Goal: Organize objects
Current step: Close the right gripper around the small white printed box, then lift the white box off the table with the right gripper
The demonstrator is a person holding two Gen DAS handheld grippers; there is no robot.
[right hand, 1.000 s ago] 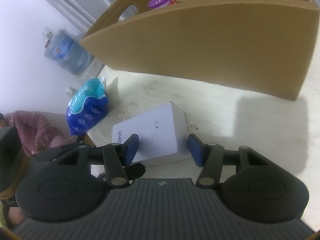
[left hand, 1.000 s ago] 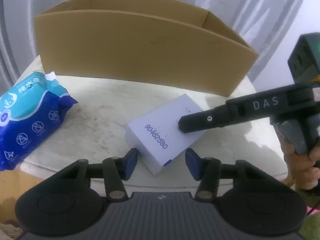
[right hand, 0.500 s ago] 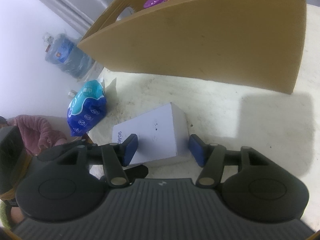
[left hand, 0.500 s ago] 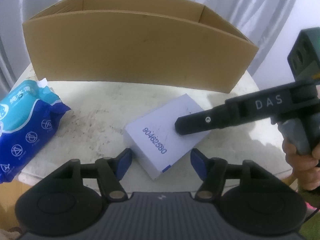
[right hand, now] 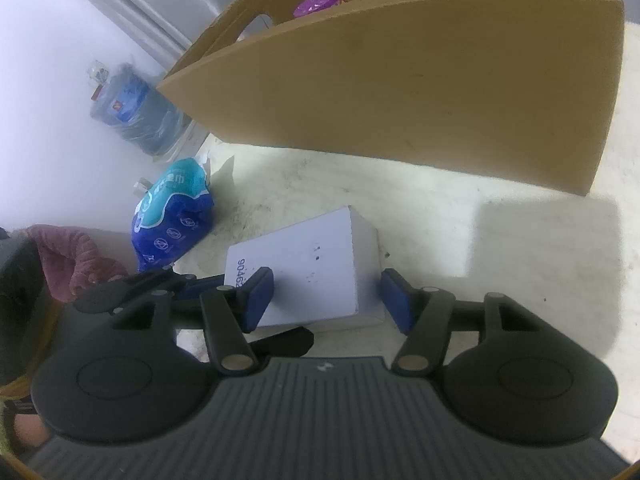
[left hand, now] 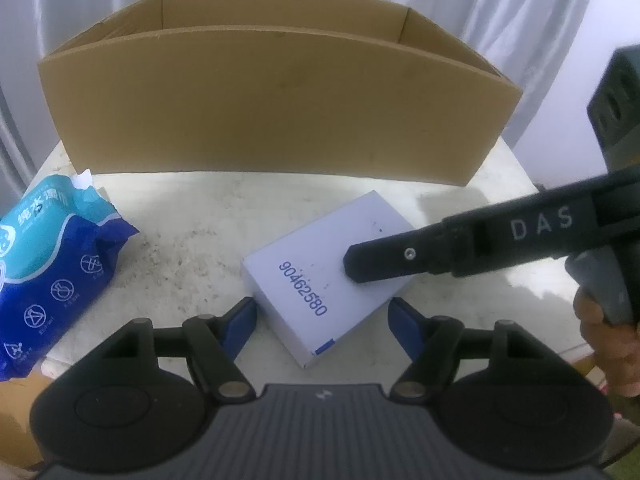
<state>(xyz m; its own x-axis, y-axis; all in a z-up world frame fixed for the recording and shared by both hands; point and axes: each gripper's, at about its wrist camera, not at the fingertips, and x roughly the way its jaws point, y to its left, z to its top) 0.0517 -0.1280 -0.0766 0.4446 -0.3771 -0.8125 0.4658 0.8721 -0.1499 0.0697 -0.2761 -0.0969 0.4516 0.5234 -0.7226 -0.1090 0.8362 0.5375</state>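
A white box (left hand: 328, 276) printed with a blue number lies flat on the pale table (left hand: 192, 216). My left gripper (left hand: 322, 320) straddles its near corner. Its jaws are opening, and both blue pads stand clear of the box. My right gripper (right hand: 326, 300) comes in from the right over the box (right hand: 316, 264) and is open. Its left pad overlaps the box top and its right pad stands off the side. In the left wrist view, one black finger (left hand: 384, 260) of the right gripper reaches across the box top. A blue wet-wipes pack (left hand: 52, 276) lies at the left.
A large open cardboard box (left hand: 280, 112) stands behind, holding a purple-lidded item (right hand: 318, 0). The wipes pack (right hand: 172, 220) lies near the table's left edge. Beyond that edge are a water jug (right hand: 132, 116) and a pink cloth (right hand: 72, 256). A hand (left hand: 612, 340) holds the right gripper.
The left gripper's jaws have spread well apart from the white box's corner. The right gripper's jaws widened a little. The white box stayed where it was.
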